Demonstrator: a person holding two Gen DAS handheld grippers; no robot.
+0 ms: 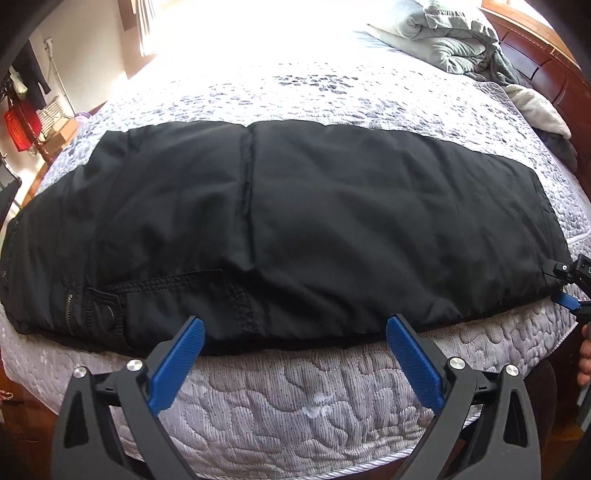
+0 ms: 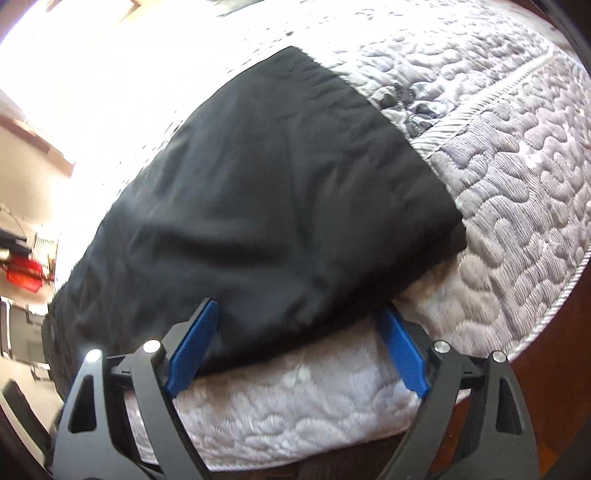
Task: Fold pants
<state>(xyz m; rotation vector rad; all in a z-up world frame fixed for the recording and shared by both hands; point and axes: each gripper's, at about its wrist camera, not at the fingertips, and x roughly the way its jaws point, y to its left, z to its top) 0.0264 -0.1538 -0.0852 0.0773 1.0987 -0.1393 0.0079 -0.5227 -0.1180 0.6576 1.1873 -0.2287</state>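
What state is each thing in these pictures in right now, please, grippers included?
Black pants: lying flat across the mattress, legs stacked, near edge along the mattress edge; zipper and snap at one end.
Left gripper: jaws open at the pants' near edge, nothing gripped.
Right gripper: jaws open around the hem-end corner, not clamped.
Mattress: quilted, bare.
Grey duvet: bundled at the far side.

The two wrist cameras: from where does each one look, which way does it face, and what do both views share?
Left wrist: sits behind the open left gripper, looking down and across the black padded pants on the grey quilted mattress; the right gripper and some fingers show at the right edge.
Right wrist: sits behind the open right gripper, facing down at the pants' end.
Shared: the pants, the mattress, nothing gripped.
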